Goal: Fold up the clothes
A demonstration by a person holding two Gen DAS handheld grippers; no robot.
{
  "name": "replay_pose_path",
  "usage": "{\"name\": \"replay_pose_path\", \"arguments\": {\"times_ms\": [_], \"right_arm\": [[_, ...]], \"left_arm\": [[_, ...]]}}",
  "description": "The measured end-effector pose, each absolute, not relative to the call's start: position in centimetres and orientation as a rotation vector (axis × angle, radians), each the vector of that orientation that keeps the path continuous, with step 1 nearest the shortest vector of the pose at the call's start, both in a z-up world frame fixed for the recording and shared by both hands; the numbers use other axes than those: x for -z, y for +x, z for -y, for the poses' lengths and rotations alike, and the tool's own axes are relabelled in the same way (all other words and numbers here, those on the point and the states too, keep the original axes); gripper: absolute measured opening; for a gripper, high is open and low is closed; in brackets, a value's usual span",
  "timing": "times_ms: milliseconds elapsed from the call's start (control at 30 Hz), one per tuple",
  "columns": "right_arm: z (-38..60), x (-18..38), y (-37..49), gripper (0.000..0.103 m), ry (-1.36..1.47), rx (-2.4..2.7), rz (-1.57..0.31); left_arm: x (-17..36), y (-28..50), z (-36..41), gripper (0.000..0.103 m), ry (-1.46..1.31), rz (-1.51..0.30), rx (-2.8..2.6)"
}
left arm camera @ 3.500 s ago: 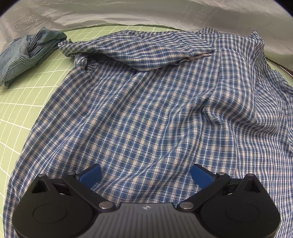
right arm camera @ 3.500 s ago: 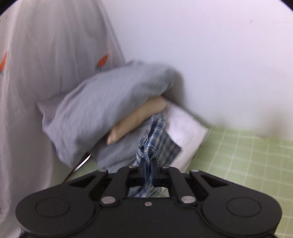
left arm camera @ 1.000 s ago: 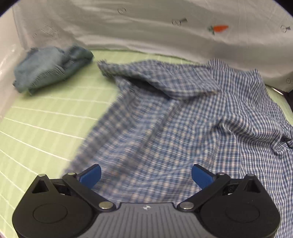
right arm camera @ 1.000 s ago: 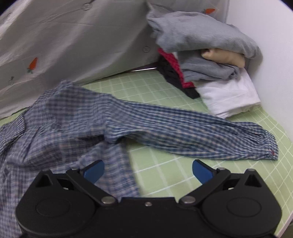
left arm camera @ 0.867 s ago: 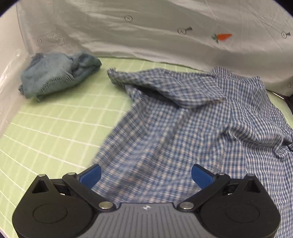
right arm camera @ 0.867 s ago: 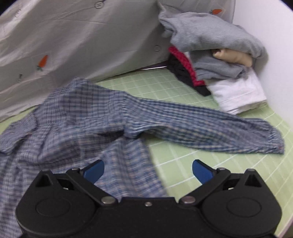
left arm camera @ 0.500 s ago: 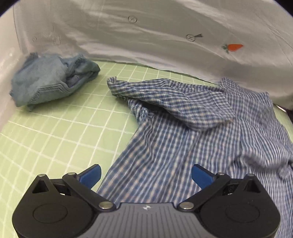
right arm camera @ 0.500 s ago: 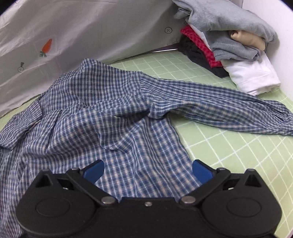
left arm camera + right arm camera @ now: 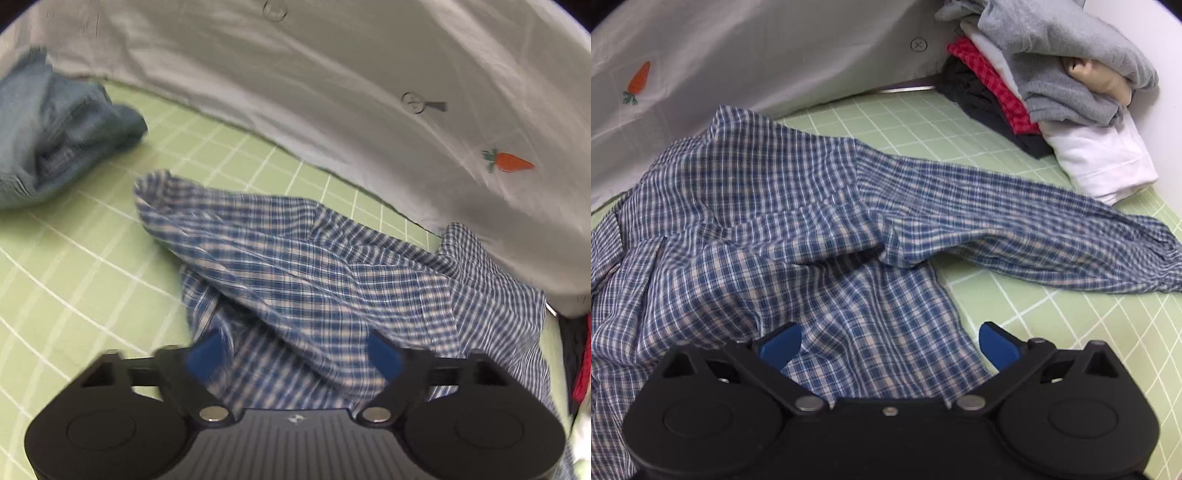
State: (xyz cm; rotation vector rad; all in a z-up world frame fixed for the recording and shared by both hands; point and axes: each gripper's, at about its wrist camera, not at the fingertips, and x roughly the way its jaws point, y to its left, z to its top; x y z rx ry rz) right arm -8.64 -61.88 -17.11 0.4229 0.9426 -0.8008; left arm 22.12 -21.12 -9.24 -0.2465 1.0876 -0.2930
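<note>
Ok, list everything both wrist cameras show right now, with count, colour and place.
Blue checked cotton shirt: one, blue-white, spread rumpled on the mat, sleeve stretched toward the stack.
Green gridded mat: one, under everything.
Crumpled denim garment: one, faded blue, far left corner.
Stack of folded clothes: one pile, grey, red, black, white, far right corner.
White carrot-print sheet: one, draped behind.
Left gripper: jaws just closing, over shirt fabric.
Right gripper: open above shirt hem.

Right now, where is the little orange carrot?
In the left wrist view the carrot sits at the right on the white sheet, just above the checked shirt on the green mat.
</note>
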Motion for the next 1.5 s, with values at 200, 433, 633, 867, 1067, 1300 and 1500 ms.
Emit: {"name": "replay_pose_path", "arguments": {"times_ms": [200, 433, 633, 867, 1067, 1300, 1500], "right_arm": [[61.6, 17.6, -7.9, 0.103, 0.362, 0.784, -0.998], [61.1, 17.6, -8.7, 0.103, 0.379, 0.769, -1.001], [60.0, 17.0, -10.3, 0.103, 0.383, 0.740, -0.983], [57.1, 15.3, -13.4, 0.103, 0.360, 0.692, -0.960], [53.9, 15.1, -16.2, 0.103, 0.362, 0.693, -0.979], [50.7, 15.6, -17.5, 0.103, 0.380, 0.713, -1.001], [50.4, 16.0, -15.6, 0.103, 0.428, 0.718, -0.996]], "left_arm": [[9.9, 22.4, 20.0, 0.003, -0.315, -1.093, 0.311], [7.0, 19.6, 14.8, 0.001, -0.304, -1.003, 0.294], [4.9, 16.4, 8.5, 0.001, -0.303, -0.957, 0.207], [4.0, 13.6, 1.4, 0.002, -0.356, -0.934, 0.087], [4.0, 12.5, -1.9, 0.006, -0.272, -0.936, 0.019], [3.9, 12.0, -0.9, 0.036, -0.227, -0.925, 0.129], [4.8, 13.4, 2.7, 0.036, -0.170, -0.947, 0.235]]}}
